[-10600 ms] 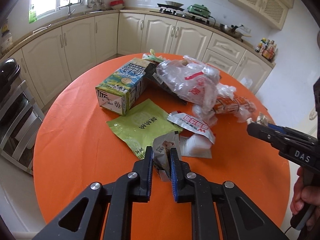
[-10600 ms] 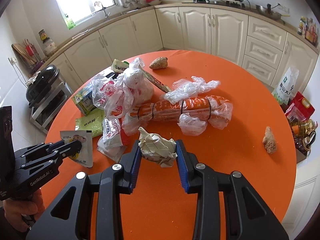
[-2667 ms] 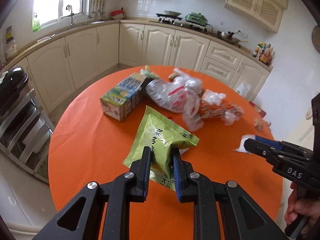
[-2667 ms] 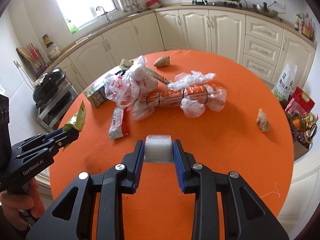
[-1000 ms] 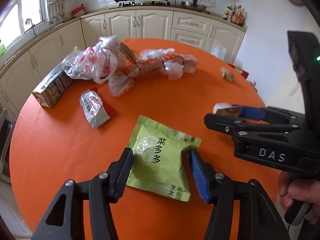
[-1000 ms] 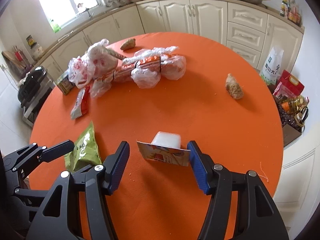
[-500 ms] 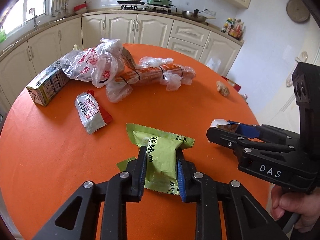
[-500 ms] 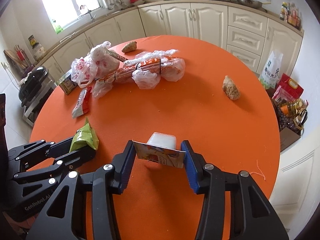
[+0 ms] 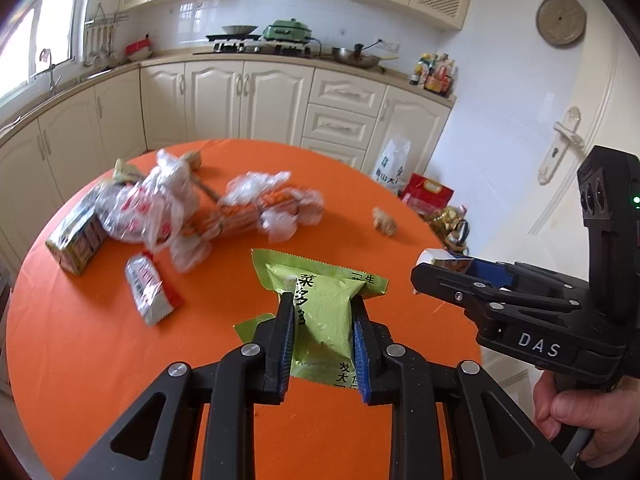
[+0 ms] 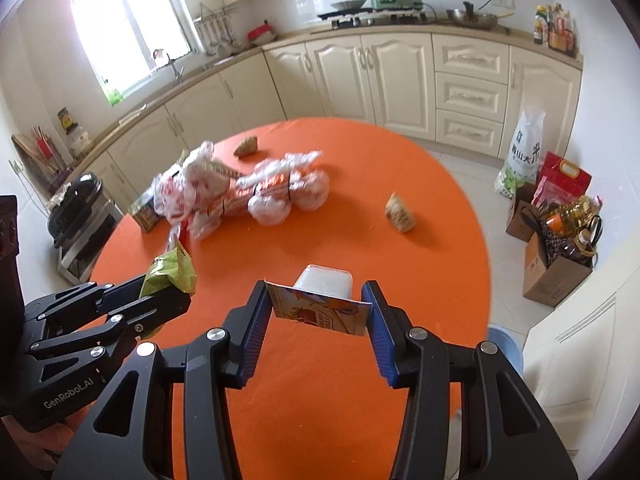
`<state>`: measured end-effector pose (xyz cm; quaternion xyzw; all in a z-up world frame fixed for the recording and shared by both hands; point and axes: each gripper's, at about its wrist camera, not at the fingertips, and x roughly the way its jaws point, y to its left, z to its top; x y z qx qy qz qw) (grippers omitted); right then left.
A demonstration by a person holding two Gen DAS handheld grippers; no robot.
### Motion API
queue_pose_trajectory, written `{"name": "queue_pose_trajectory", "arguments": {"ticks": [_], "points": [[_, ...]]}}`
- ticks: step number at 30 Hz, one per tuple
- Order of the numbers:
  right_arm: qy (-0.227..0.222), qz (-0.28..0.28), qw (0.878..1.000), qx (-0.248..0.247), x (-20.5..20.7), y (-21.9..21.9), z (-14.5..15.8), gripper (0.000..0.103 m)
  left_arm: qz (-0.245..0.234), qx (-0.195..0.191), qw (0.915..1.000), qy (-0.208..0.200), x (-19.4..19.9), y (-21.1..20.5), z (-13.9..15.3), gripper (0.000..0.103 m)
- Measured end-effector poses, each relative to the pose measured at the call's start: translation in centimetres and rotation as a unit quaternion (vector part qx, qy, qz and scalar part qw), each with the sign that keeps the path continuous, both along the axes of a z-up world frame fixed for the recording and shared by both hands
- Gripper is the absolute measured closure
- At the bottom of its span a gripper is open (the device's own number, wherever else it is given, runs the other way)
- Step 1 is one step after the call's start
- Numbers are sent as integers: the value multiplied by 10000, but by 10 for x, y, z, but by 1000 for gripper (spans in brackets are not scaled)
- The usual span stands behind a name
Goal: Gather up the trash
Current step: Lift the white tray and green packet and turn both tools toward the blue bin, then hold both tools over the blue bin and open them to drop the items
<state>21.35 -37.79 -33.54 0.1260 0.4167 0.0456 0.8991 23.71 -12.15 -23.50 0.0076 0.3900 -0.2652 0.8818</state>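
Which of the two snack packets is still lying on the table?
The silver and red packet, flat on the orange table near the carton. The green packet is clamped in the left hand-held gripper.

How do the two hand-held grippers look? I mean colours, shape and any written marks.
Both are black plastic tools with two fingers lined with ribbed blue pads and silver pivot screws. The right gripper bears "DAS" in white and a green light on its tall handle; the left gripper bears "GenRobot.AI". No sleeve shows.
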Motion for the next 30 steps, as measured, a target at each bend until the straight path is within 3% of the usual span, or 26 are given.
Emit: {"name": "queue_pose_trajectory", "arguments": {"ticks": [9, 15, 21, 30], "points": [[-594, -514, 9969, 95, -24, -61, 52, 56, -504, -114, 9978, -410, 1, -55, 41, 82], [-721, -1130, 9910, -31, -42, -121, 65, 56, -1097, -146, 9925, -511, 12, -117, 51, 82], [-356, -1804, 9829, -1, -56, -192, 32, 56, -1767, -2, 9841, -175, 36, -198, 26, 81], [659, -2561, 9629, 542, -63, -280, -78, 56, -2436, 700, 9637, 840, 95, -311, -57, 81]]}}
